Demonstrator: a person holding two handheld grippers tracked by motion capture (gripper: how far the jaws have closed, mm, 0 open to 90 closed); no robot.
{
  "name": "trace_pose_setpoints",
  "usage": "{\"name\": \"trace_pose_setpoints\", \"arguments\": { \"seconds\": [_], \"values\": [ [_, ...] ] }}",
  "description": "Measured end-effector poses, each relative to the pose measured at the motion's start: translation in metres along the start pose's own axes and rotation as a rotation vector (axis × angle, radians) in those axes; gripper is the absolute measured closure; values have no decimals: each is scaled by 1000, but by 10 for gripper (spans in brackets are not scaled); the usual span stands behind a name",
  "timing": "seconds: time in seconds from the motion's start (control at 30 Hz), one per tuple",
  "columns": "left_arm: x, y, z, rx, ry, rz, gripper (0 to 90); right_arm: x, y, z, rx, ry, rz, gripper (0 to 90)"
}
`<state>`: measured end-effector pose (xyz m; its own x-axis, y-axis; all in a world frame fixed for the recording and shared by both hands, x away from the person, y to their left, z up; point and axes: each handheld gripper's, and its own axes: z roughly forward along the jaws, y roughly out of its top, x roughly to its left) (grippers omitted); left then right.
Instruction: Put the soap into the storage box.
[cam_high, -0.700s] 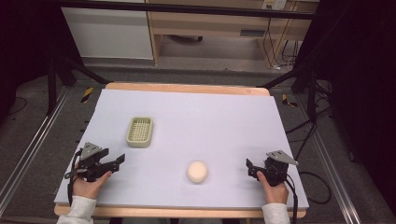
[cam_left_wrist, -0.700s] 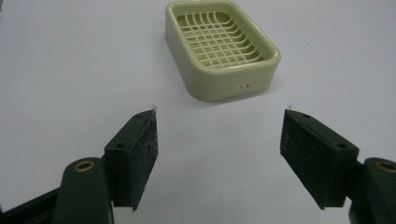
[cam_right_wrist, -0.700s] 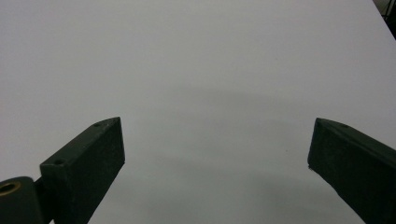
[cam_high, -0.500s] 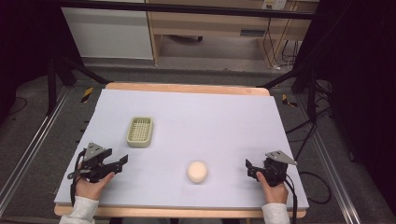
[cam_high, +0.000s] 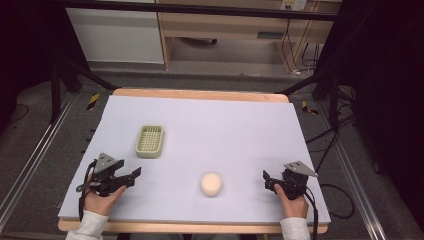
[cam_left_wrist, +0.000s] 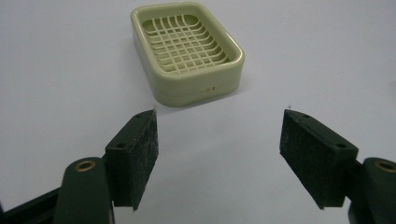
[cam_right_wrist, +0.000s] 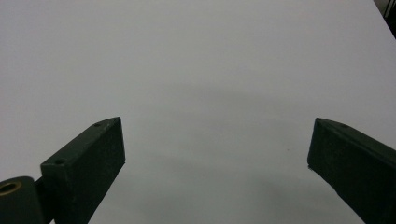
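The left gripper (cam_high: 131, 176) had crept a little to the right and nearer the person over the last moment, its hand settling lower at the near left of the bench (cam_high: 210, 115), while the right gripper (cam_high: 266, 181) had barely shifted at the near right. Both sets of jaws stood wide apart and held nothing. In the left gripper view the soap dish (cam_left_wrist: 187, 51) lay just beyond the open jaws, straight ahead, empty and flat on the bench; in the high view it sat left of centre, beyond the left gripper. The soap (cam_high: 211, 184), a pale round lump, rested near the front edge between the two grippers, touched by neither. The small move suggested the work was only starting: probably the soap was meant for the dish, and no grasp had been made yet.
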<state>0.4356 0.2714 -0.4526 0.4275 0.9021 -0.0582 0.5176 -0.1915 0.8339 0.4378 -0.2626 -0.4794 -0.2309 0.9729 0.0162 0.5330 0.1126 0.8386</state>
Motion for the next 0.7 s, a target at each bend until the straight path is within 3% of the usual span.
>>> {"name": "trace_pose_setpoints", "arguments": {
  "seconds": [0.7],
  "values": [
    [-21, 8, 8, 1, -32, 46, 273, 1, 1, 1, 2, -2, -6, 45]
  ]
}}
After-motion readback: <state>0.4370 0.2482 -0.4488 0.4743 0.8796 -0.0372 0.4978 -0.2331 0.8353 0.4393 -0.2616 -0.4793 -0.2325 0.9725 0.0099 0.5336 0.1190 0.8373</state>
